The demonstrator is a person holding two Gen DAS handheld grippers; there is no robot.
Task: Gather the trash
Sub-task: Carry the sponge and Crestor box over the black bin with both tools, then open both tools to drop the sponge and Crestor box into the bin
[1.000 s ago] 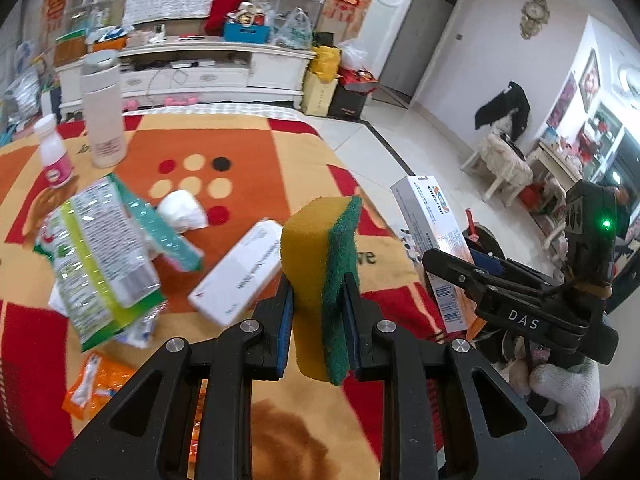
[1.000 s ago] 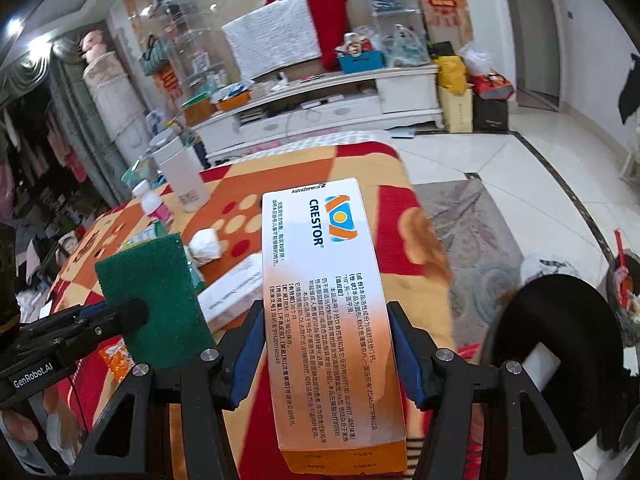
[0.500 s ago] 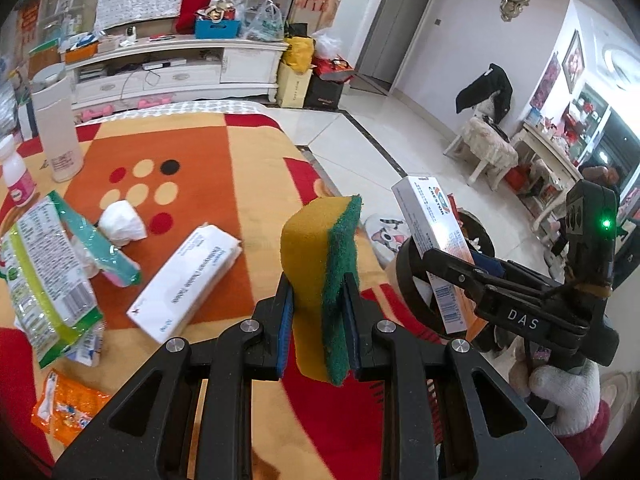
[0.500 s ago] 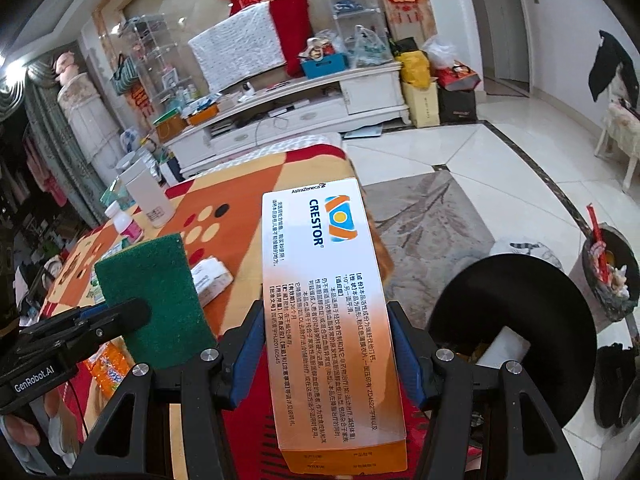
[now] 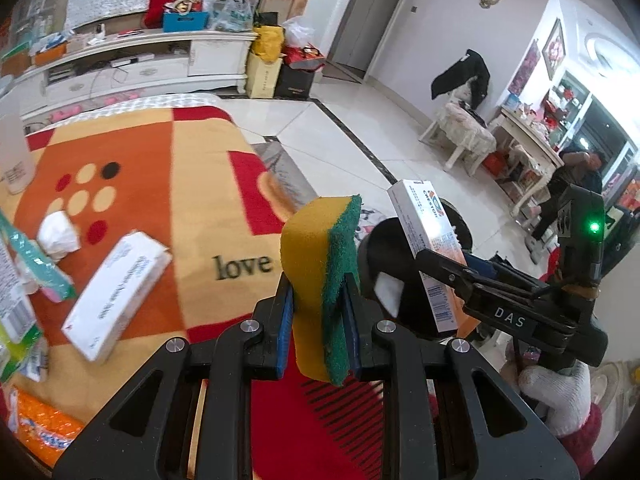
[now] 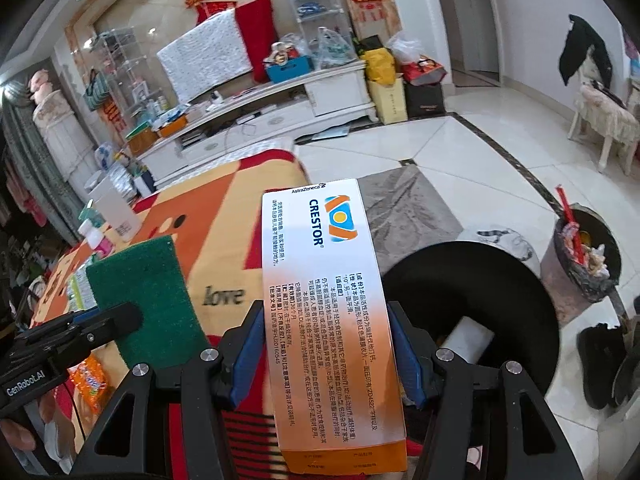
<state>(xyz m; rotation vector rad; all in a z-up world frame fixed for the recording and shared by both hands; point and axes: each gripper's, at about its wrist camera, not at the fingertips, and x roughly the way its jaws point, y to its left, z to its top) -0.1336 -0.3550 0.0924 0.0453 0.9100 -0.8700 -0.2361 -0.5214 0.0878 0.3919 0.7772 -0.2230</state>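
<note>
You held two pieces of trash at this moment. Your left gripper [image 5: 322, 316] pinched a sponge [image 5: 320, 280] upright between its blue pads, and the foam was pressed in a little where the jaws met it. Your right gripper [image 6: 326, 354] was clamped on the long sides of a medicine box [image 6: 330, 312], which stood up from the jaws with its printed face to the camera.

Both things were past the right edge of the table [image 5: 188, 200], which carries a patterned blanket, and the black bin [image 6: 492, 280] was just below and beyond the box. I judged that the step was to carry both over the bin and drop them. To do it well, you had to bring each piece fully above the round opening before spreading the jaws, because the box was long and could catch on the rim.

The sponge was soft yellow foam with a rough green scouring layer on one side, so it would spring back when released. The box was thin, smooth cardboard, white fading to orange, rigid and light. More trash waited on the table: a white carton [image 5: 116, 292], a crumpled tissue [image 5: 58, 234] and an orange wrapper [image 5: 44, 432] near the front left corner.
</note>
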